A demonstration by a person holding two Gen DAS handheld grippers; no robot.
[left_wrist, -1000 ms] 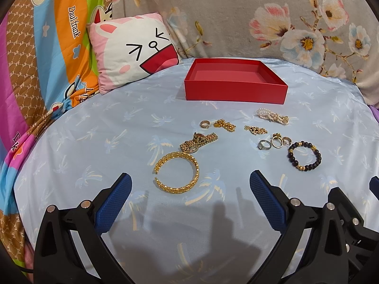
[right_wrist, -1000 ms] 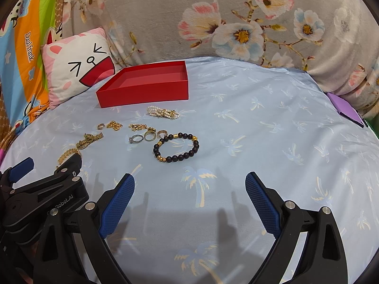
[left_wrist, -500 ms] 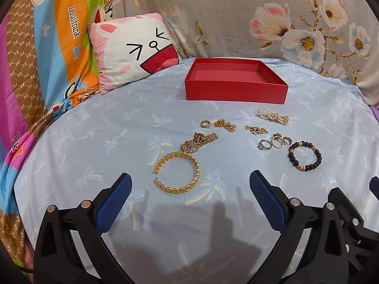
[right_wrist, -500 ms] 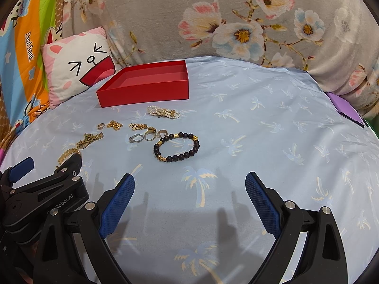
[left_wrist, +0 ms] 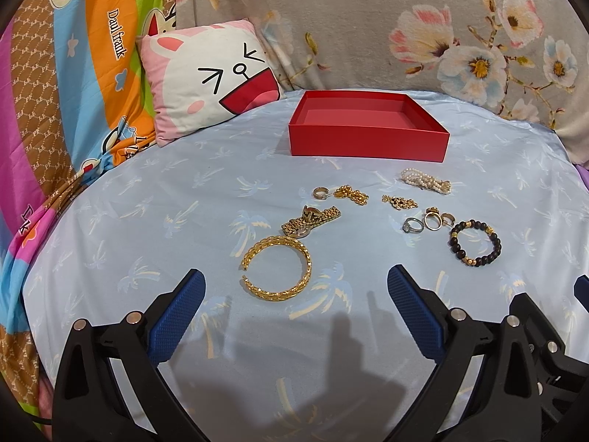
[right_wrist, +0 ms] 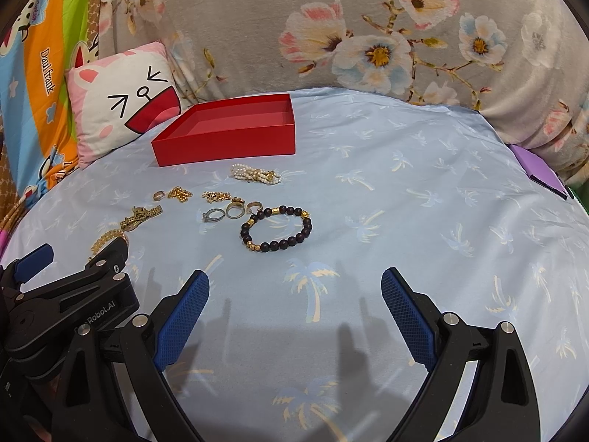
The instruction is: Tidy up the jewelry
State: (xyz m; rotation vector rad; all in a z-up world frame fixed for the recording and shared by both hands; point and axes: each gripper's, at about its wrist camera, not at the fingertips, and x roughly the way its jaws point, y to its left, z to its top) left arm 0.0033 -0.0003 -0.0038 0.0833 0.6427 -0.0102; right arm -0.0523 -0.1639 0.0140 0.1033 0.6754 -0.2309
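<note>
Nothing shifted across the last second: left gripper (left_wrist: pixel 294 304) and right gripper (right_wrist: pixel 294 304) both spread wide and empty, hovering short of the gold bangle (left_wrist: pixel 277 269) and black bead bracelet (right_wrist: pixel 277 228) (red box (left_wrist: pixel 368 142) bare, sorting unstarted).

Pale blue palm-print bedsheet (left_wrist: pixel 147 191) covering the bed; pink-and-white cartoon-face cushion (left_wrist: pixel 211 81) at rear left; grey floral blanket (right_wrist: pixel 368 37) behind; multicoloured striped cartoon fabric (left_wrist: pixel 62 84) at left; purple object (right_wrist: pixel 541 171) at right edge.
</note>
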